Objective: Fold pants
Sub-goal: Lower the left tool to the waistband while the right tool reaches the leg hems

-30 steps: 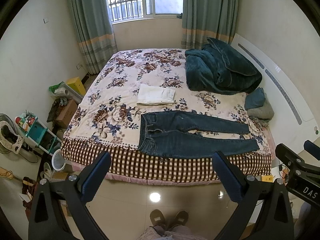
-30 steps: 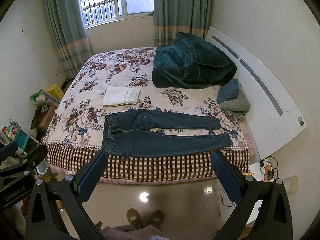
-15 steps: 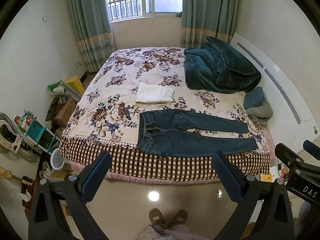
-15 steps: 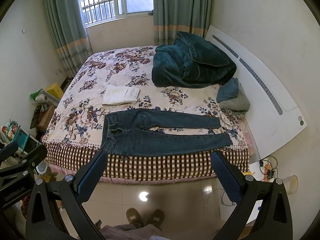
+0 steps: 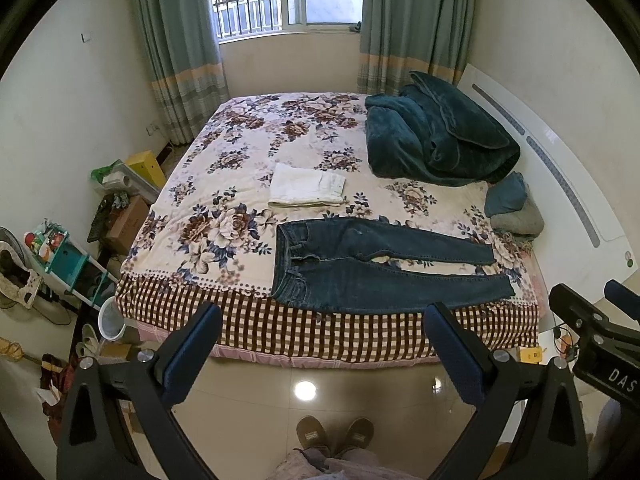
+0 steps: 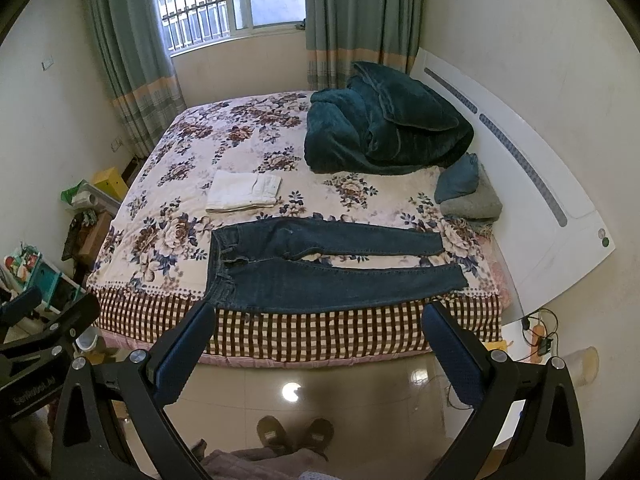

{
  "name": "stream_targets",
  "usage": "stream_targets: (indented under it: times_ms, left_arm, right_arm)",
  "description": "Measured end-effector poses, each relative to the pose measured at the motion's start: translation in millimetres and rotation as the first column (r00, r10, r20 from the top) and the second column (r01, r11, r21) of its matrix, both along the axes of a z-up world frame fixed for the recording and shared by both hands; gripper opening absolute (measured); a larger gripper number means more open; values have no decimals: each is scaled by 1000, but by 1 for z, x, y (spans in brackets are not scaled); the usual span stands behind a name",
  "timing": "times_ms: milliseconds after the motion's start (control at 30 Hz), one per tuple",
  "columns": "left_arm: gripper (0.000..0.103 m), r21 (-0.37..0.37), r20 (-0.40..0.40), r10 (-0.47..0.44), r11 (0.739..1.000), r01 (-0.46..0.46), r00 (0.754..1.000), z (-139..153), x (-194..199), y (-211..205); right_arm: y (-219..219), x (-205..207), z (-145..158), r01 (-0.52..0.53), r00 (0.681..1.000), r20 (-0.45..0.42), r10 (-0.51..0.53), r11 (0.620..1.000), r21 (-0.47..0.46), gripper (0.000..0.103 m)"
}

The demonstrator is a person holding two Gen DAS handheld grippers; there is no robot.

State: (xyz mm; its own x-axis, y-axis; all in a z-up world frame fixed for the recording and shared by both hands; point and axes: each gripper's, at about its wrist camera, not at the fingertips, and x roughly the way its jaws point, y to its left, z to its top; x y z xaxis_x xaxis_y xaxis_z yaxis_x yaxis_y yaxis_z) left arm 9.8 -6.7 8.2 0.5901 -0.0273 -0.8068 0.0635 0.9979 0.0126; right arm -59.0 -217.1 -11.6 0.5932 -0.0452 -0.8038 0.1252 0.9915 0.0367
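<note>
Bare tiled floor (image 5: 256,408) lies btwn both tongs and the bed (image 5: 224,168); only the person's slippers (image 5: 334,434) on it. Left tongs (image 5: 320,354) and right tongs (image 6: 316,350) hang spread wide over that floor, well short of the bed edge. Jeans (image 5: 372,268) lie flat at the near edge. Beyond them: folded white cloth (image 5: 306,185) near the waistband, teal blanket heap (image 5: 436,140) far right, pillows (image 5: 514,208) by the headboard (image 5: 560,184). Left bedside crowded w/ shelf rack (image 5: 60,252) and boxes (image 5: 128,220).
</note>
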Motion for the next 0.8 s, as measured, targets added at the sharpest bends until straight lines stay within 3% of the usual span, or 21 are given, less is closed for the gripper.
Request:
stream_targets:
  times_ms: [233,433,600,800]
  left_arm:
    - [103,59,60,32,998,-35,998,-23,39,5]
    - [103,92,-3,87,992,-86,996,-75,121,19]
    - [103,151,-109,159,978,-142,981,-139,207,18]
    - [103,199,-248,291,949,-245,924,-230,311,28]
  right_arm:
    - [-5,40,-38,136,991,-18,-136,991,11,103]
    - [-31,123,-97,252,964,-83,-251,968,0,103]
    - [-84,219,-177,306,934,-212,-287,950,63,103]
    - [-167,341,-313,367,877,-385,-289,918,148,103]
